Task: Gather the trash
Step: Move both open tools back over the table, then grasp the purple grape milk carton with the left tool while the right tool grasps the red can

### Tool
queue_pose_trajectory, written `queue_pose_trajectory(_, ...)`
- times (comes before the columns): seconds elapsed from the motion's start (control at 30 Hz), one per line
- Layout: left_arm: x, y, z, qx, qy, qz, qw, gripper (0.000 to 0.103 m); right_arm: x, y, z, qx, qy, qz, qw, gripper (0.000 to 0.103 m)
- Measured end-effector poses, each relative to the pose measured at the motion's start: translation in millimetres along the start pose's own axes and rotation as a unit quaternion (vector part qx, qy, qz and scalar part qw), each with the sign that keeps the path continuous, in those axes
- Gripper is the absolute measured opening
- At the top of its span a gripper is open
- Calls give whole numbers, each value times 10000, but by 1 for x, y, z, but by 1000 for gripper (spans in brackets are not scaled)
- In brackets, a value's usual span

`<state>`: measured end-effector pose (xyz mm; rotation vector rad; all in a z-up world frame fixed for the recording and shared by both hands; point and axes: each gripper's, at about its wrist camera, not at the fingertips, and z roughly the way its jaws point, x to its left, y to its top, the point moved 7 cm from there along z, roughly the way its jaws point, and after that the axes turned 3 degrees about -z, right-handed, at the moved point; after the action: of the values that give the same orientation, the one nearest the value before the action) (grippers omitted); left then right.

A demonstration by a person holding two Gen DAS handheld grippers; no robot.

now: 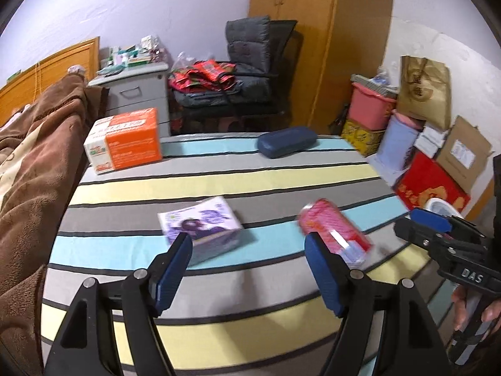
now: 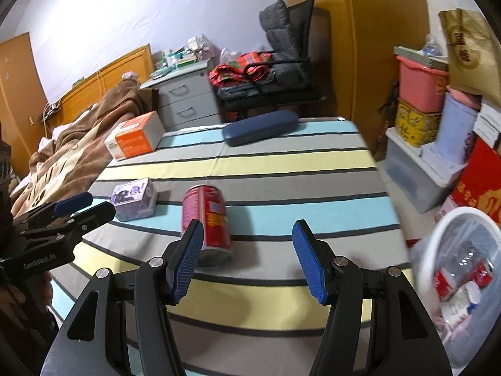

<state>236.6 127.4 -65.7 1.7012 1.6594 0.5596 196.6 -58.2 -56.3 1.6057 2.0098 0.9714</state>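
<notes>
Trouble may come because the red can (image 2: 206,219) lies on its side on the striped bed (image 2: 281,163) and could roll off toward the white bin (image 2: 438,235) if the open, empty right tool (image 2: 247,257) or left tool (image 1: 249,269) bumps it.

A bed spread with a sheet striped in grey, pale yellow and light blue (image 2: 281,159) fills the foreground. A rumpled brown fleece blanket (image 1: 37,156) lies along its left side. Near the far edge rests a dark blue oblong hard case (image 2: 260,131). Beyond the bed stand a grey drawer cabinet (image 2: 188,100) with clutter on top, a dark grey cushioned armchair (image 1: 250,72) piled with red patterned cloth, and a tall wooden wardrobe (image 1: 313,31). At right, a pink plastic tub (image 2: 419,81) sits on a yellow patterned box (image 2: 413,125), beside a brown paper bag (image 1: 426,91).
</notes>
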Motion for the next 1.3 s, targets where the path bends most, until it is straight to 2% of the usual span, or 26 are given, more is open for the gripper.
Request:
queue_pose_trajectory(0.13, 22, 4, 14, 122, 16, -64, 9999, 77, 11, 1, 12, 124, 95, -62, 9999, 64)
queue_pose_trajectory(0.23, 30, 10, 21, 143, 69, 97, 9998, 78, 17, 0, 18, 215, 176, -117, 9995, 64)
queue_pose_trajectory(0.4, 38, 19, 38, 298, -74, 298, 9991, 79, 29, -2, 32, 442, 321, -256, 9982, 65)
queue_pose_trajectory(0.5, 38, 21, 51, 506, -324, 439, 9972, 79, 32, -4, 38, 553, 308, -347, 9974, 65)
queue_pose_trajectory(0.63, 36, 20, 60, 633, -476, 619, 9949, 81, 33, -5, 47, 699, 159, -501, 9962, 65)
queue_pose_trajectory(0.93, 27, 16, 61, 702, -458, 1133, 9900, 83, 28, -4, 53, 844, 118, -522, 9950, 65)
queue_pose_trajectory(1.1, 20, 14, 57, 829, -614, 1370, 9852, 83, 27, -5, 51, 835, 31, -699, 9940, 65)
queue_pose_trajectory(1.17, 26, 20, 59, 708, -302, 1484, 9859, 83, 25, -5, 52, 839, -25, -704, 9940, 62)
queue_pose_trajectory(1.2, 25, 22, 60, 674, -240, 1628, 9841, 83, 24, -5, 52, 848, -52, -696, 9939, 57)
queue_pose_trajectory(1.3, 19, 22, 65, 713, -398, 1930, 9778, 83, 17, -4, 54, 883, -162, -695, 9935, 55)
